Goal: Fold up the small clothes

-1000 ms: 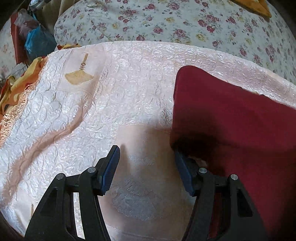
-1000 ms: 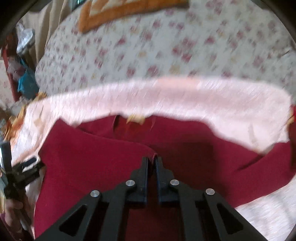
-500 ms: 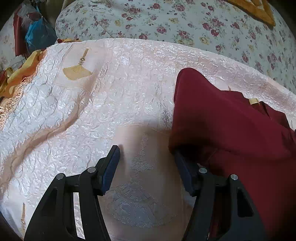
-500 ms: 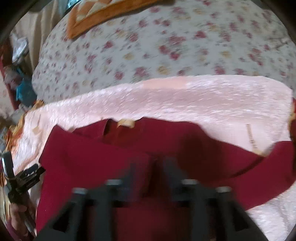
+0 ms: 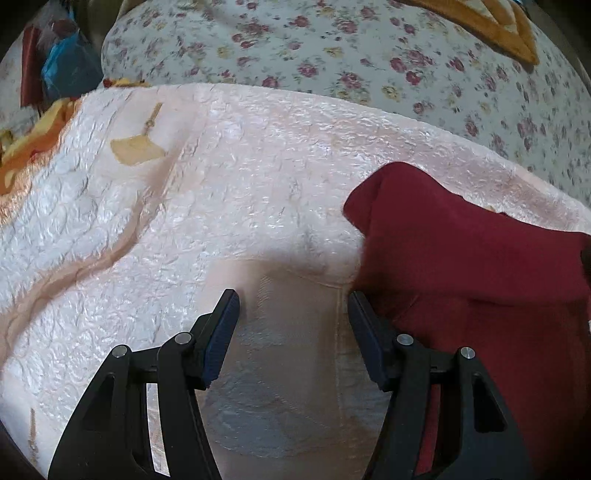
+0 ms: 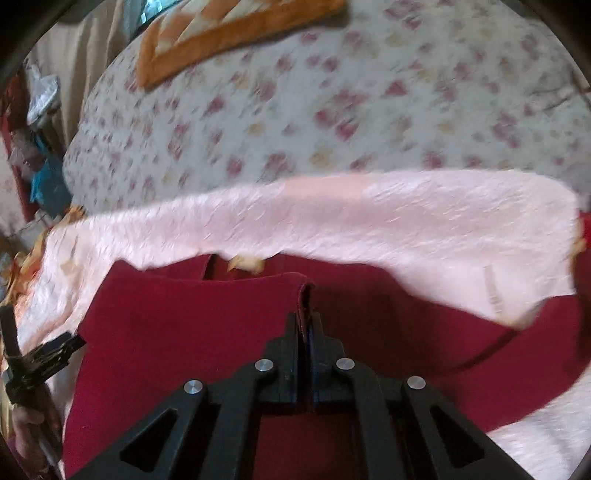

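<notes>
Right wrist view: the right gripper (image 6: 306, 325) has its jaws closed on a doubled edge of the dark red knit garment (image 6: 177, 350), which is pinched between the pads and lifted slightly. The garment lies spread on a shiny pale pink textured cloth (image 6: 406, 229) covering a bed with a white floral-print sheet (image 6: 295, 110); an orange-bordered patterned mat (image 6: 221, 29) lies at the far side of the sheet. The left gripper (image 6: 40, 354) appears at the left margin, just beside the garment's left edge (this view is motion-blurred). Left wrist view: the left gripper (image 5: 293, 325) has its jaws wide apart and holds nothing; the pink cloth (image 5: 221, 177) shows between them, and the garment (image 5: 461, 277) meets the outer side of the right-hand finger. A blue plastic bag (image 5: 66, 70) sits beyond the bed at upper left.
</notes>
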